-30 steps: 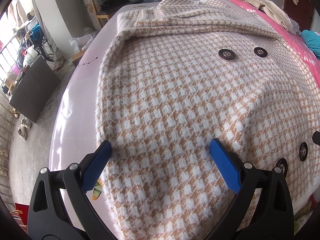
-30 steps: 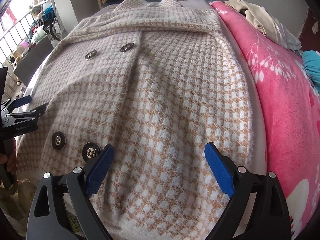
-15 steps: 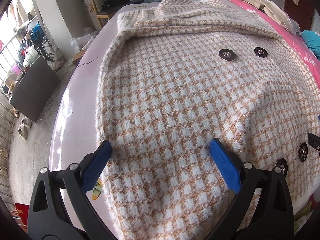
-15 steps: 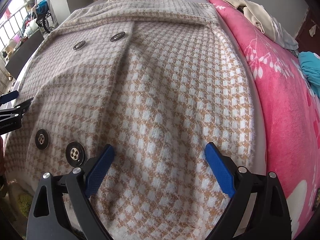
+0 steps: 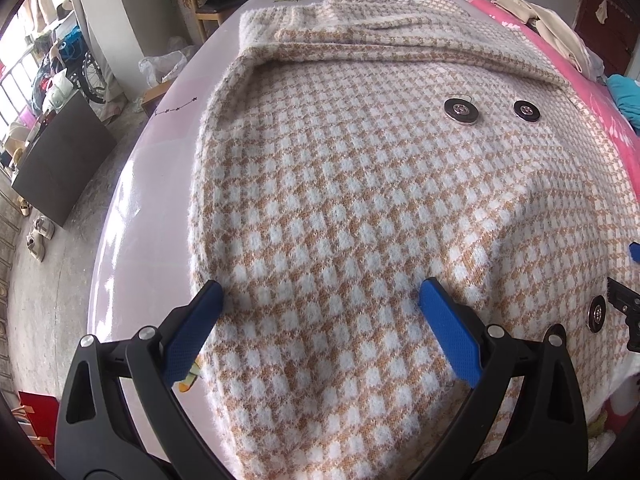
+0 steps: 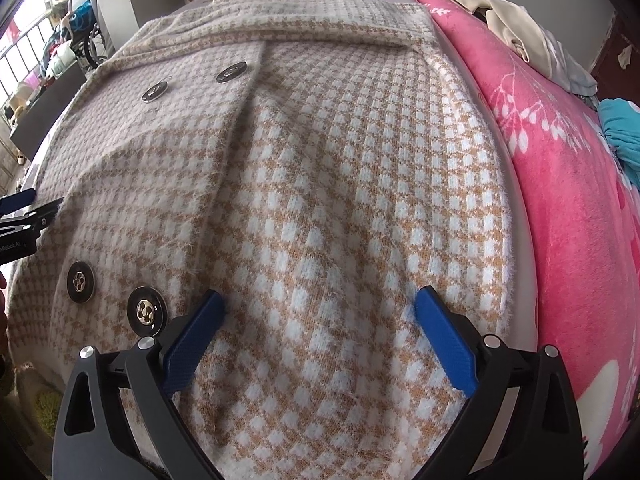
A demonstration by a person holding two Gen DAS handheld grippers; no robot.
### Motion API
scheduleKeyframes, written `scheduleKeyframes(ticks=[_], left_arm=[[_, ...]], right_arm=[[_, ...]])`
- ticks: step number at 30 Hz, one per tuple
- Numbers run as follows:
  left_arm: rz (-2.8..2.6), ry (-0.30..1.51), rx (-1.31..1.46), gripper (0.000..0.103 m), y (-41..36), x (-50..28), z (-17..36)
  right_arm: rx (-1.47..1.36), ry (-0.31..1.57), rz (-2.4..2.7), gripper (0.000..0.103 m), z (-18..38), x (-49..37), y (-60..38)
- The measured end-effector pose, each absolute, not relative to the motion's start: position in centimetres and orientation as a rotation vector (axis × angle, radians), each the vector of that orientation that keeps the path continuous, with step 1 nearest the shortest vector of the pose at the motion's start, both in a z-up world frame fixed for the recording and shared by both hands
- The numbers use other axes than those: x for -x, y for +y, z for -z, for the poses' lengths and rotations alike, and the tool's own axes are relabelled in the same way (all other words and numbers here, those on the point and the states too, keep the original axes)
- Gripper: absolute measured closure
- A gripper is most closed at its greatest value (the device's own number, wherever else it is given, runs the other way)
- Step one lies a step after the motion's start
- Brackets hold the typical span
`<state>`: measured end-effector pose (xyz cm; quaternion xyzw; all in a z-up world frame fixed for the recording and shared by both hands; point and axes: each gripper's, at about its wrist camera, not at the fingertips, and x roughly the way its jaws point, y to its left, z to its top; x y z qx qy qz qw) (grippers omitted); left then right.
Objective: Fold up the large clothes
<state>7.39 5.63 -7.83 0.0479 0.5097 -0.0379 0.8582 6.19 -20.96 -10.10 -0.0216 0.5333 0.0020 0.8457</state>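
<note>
A tan-and-white houndstooth coat (image 5: pixel 360 200) (image 6: pixel 320 184) lies flat, front up, with large dark buttons (image 5: pixel 460 111) (image 6: pixel 146 310) and its sleeves folded across the top. My left gripper (image 5: pixel 320 296) hovers over the coat's left part, near its hem, jaws wide and nothing clamped. Over the coat's right part my right gripper (image 6: pixel 320 300) has its jaws opening, with fabric below but not pinched. Each gripper shows at the edge of the other's view.
The coat rests on a pale lilac sheet (image 5: pixel 132 216) beside a pink floral blanket (image 6: pixel 560 184). Beige clothes (image 6: pixel 516 28) and a teal garment (image 6: pixel 620 128) lie at the right. A wooden chair (image 5: pixel 216 4), a dark board (image 5: pixel 60 164) and shoes (image 5: pixel 38 236) stand on the floor at left.
The right wrist view has shifted slightly left and closer over the coat, so its lower buttons sit further right in frame. The left gripper stayed still.
</note>
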Motion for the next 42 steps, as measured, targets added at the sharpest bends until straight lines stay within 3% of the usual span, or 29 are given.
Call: scheduleKeyframes(ticks=[15, 29, 32, 34, 42], left_arm=[[0.101, 1.025, -0.112, 0.008, 5.8, -6.5, 7.7], [0.278, 0.925, -0.057, 0.008, 8.7, 3.5, 3.6], [0.319, 0.979, -0.031, 0.017, 8.9, 5.5, 4.2], [0.342, 1.033, 0.002, 0.030, 9.2, 6.3, 5.0], [0.337, 1.128, 0.090, 0.038, 10.6, 7.8, 6.5]], right_arm=[[0.039, 1.095, -0.008, 0.007, 10.2, -5.6, -21.0], [0.039, 1.076, -0.023, 0.006, 10.2, -5.1, -21.3], [0.039, 1.077, -0.024, 0.006, 10.3, -5.1, -21.3], [0.039, 1.079, -0.024, 0.006, 10.3, -5.1, -21.4], [0.040, 1.075, -0.023, 0.006, 10.2, -5.1, -21.4]])
